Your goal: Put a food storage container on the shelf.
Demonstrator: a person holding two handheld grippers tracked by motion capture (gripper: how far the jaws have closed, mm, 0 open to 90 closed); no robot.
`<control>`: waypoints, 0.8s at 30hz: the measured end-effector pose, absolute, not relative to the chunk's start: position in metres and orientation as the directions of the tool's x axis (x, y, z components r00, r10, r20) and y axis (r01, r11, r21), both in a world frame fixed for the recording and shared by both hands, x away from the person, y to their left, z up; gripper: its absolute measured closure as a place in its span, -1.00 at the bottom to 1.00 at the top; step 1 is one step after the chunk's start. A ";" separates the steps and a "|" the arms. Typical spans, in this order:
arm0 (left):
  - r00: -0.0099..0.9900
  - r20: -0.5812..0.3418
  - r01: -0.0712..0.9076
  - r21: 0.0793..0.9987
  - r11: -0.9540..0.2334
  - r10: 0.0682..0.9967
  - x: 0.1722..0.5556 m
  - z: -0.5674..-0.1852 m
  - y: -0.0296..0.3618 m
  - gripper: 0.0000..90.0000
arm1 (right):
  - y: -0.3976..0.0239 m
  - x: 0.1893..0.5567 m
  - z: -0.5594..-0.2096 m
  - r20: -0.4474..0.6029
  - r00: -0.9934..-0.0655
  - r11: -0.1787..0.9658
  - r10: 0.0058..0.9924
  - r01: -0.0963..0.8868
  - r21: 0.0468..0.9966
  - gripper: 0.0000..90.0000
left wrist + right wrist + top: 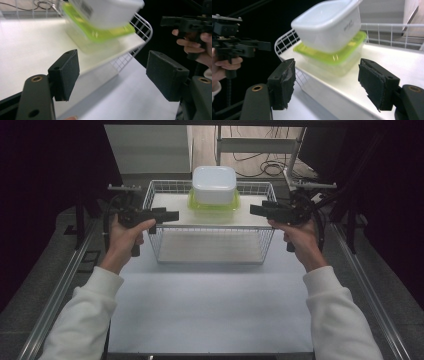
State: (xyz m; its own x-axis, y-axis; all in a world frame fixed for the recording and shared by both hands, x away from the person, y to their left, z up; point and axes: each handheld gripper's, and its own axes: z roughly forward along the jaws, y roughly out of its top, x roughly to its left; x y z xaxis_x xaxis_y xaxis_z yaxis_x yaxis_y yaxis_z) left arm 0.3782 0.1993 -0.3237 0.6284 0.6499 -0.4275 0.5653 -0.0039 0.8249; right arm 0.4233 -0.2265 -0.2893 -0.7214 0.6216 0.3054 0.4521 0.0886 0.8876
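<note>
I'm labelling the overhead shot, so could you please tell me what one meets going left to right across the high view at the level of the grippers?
Left gripper → lidded container stack on the wire shelf → right gripper.

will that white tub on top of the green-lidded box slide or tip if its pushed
Likely slides: the white tub sits upside down on the smooth green lid. It looks like stiff, probably light plastic. It sits askew in the right gripper view, so a high push may tip it.

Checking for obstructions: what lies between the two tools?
High view: the white shelf of the wire rack, between left tool and right tool.
</note>
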 end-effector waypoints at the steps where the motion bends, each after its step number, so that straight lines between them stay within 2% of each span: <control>1: 0.630 -0.423 0.565 0.825 -0.011 0.651 0.373 -0.328 0.199 -0.42 | -0.228 0.419 -0.293 0.294 -0.726 0.099 0.622 0.446 0.890 -0.35; 9: 0.629 -0.383 0.575 0.815 -0.073 0.676 0.331 -0.380 0.193 -0.44 | -0.240 0.376 -0.340 0.229 -0.754 0.177 0.616 0.416 0.892 -0.37; 17: 0.576 -0.372 0.622 0.777 -0.095 0.728 0.305 -0.436 0.190 -0.41 | -0.259 0.343 -0.399 0.288 -0.738 0.176 0.610 0.480 0.859 -0.38; 21: 0.558 -0.370 0.654 0.747 -0.119 0.743 0.302 -0.452 0.186 -0.42 | -0.267 0.329 -0.427 0.337 -0.724 0.162 0.602 0.524 0.836 -0.41; 24: 0.558 -0.364 0.660 0.739 -0.134 0.746 0.301 -0.454 0.182 -0.42 | -0.266 0.323 -0.441 0.302 -0.728 0.227 0.616 0.531 0.816 -0.46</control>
